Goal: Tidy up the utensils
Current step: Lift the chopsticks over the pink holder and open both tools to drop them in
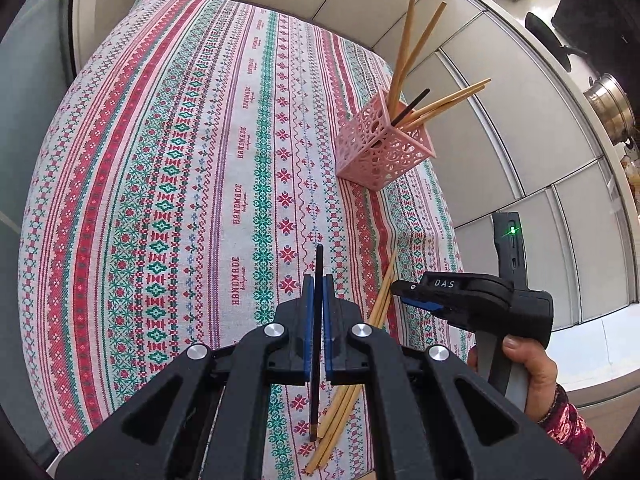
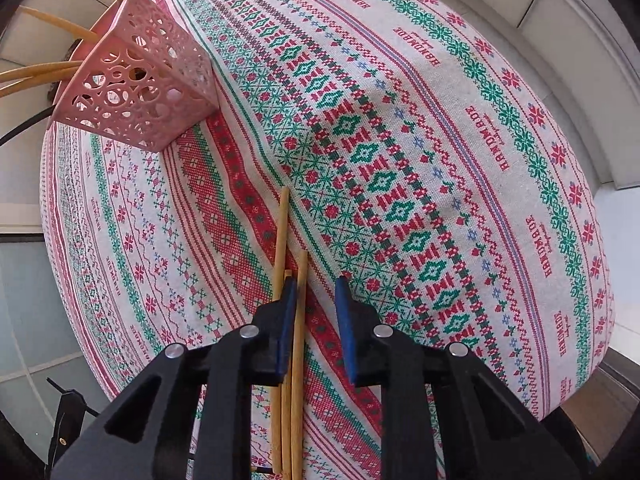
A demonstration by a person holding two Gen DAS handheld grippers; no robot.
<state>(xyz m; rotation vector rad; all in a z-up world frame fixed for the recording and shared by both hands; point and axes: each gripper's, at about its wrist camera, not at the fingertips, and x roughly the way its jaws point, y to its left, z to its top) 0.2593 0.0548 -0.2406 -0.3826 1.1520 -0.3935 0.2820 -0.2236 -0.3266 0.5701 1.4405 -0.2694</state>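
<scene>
A pink perforated holder (image 1: pixel 382 148) stands on the patterned tablecloth at the right side, with several wooden chopsticks and one black one in it; it also shows in the right wrist view (image 2: pixel 136 84). My left gripper (image 1: pixel 318 280) is shut on a black chopstick (image 1: pixel 317 344), held above the cloth. Three wooden chopsticks (image 1: pixel 360 356) lie on the cloth just to its right. My right gripper (image 2: pixel 314 284) is open over those wooden chopsticks (image 2: pixel 296 320), one of which lies between the jaws beside the left pad. The right gripper also shows in the left wrist view (image 1: pixel 412 294).
The tablecloth (image 1: pixel 180 200) covers the whole table. White cabinet panels (image 1: pixel 520 128) run behind the table's right edge, with a steel pot (image 1: pixel 610 100) on the counter beyond. The table edge lies close behind the holder.
</scene>
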